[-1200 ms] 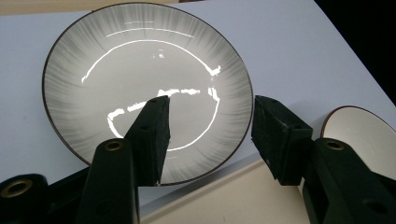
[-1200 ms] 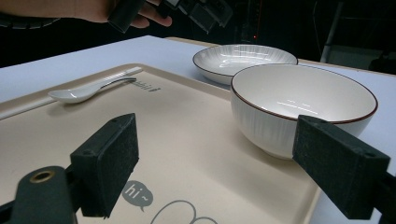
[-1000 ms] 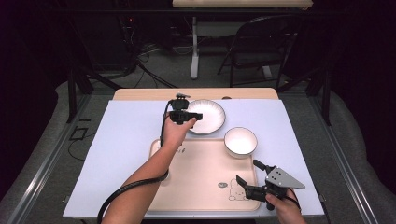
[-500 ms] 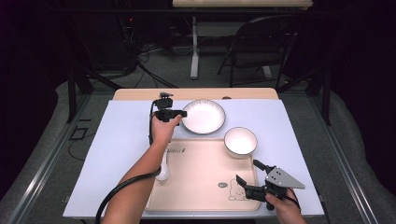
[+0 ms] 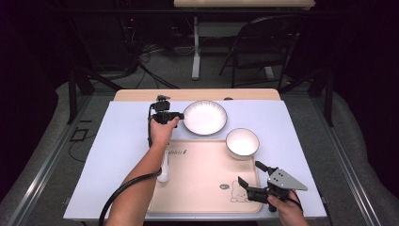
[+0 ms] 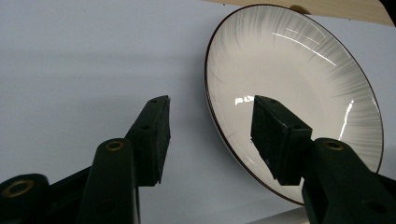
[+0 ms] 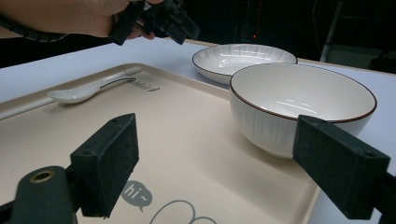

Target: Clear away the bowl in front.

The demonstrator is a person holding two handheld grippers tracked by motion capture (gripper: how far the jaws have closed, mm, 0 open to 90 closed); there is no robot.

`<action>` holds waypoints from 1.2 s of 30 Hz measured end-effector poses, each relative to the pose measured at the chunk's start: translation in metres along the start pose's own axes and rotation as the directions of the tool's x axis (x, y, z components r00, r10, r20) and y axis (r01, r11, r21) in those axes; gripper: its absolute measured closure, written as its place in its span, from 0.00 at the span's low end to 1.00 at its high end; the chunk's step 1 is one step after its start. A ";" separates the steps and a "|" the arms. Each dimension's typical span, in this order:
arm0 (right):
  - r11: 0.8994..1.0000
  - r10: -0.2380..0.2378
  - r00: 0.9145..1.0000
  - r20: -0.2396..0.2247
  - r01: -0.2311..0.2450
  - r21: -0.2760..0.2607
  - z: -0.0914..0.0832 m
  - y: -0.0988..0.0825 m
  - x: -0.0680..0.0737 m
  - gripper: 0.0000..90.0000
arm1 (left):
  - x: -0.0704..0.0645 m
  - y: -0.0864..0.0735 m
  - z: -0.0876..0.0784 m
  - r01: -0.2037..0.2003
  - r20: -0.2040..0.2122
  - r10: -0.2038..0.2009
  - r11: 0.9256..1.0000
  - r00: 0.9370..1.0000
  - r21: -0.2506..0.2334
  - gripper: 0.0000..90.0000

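Two jaws now straddle the plate's rim

I have brought the left gripper (image 5: 175, 114) off the plate (image 5: 205, 117) to its nine o'clock edge; its jaws are spread, one over the rim, seemingly not yet pinching. A grab looks next. The right gripper (image 5: 250, 177) waits, spread, on the tray (image 5: 202, 188).

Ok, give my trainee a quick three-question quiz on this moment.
1. True or false: the plate lies on the tray.
2. Which dish sits on the tray's far right corner: A plate, B bowl, C cup?
3. What lies along the tray's left edge?

Key:
1. False: it lies on the white mat beyond the tray, and the left hand-held gripper has its open jaws at its rim.
2. B.
3. The spoon.
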State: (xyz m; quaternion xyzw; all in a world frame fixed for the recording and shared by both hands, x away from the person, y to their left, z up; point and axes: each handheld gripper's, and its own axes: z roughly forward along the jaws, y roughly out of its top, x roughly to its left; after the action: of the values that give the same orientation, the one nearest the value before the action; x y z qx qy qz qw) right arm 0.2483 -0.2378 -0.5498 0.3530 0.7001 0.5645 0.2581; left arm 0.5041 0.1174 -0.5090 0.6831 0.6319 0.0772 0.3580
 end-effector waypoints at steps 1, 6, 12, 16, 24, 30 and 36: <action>1.000 0.000 1.000 0.000 0.000 0.000 0.000 0.000 0.000 0.15 | 0.000 0.000 0.001 0.000 0.000 0.000 1.000 1.000 0.002 0.53; 1.000 0.000 1.000 -0.001 0.000 0.000 0.000 0.000 0.000 0.15 | -0.001 -0.001 0.006 -0.001 0.000 0.001 1.000 1.000 0.011 0.52; 1.000 0.000 1.000 -0.001 0.000 -0.002 0.000 0.000 0.000 0.15 | -0.002 0.000 0.013 0.004 0.006 -0.004 1.000 1.000 0.015 0.52; 1.000 -0.002 1.000 -0.001 0.002 -0.002 0.000 0.000 0.000 0.15 | -0.003 -0.001 0.018 0.011 0.011 -0.011 1.000 1.000 0.020 0.52; 1.000 0.000 1.000 -0.002 0.000 -0.001 -0.001 0.000 0.000 0.15 | -0.002 -0.001 0.027 0.030 0.017 -0.031 0.999 0.999 0.032 0.53; 1.000 -0.001 1.000 0.000 0.001 -0.001 -0.001 0.000 0.000 0.15 | 0.000 -0.002 0.033 0.043 0.019 -0.044 0.998 0.999 0.039 0.55; 1.000 -0.001 1.000 -0.003 0.000 -0.001 0.000 0.000 0.000 0.15 | -0.002 -0.006 0.041 0.054 0.033 -0.056 0.997 0.998 0.058 0.56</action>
State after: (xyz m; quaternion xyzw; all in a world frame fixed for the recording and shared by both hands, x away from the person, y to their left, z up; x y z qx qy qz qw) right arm 0.2482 -0.2381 -0.5497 0.3518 0.7001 0.5655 0.2575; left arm 0.5223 0.0994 -0.5422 0.6766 0.6460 0.0375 0.3513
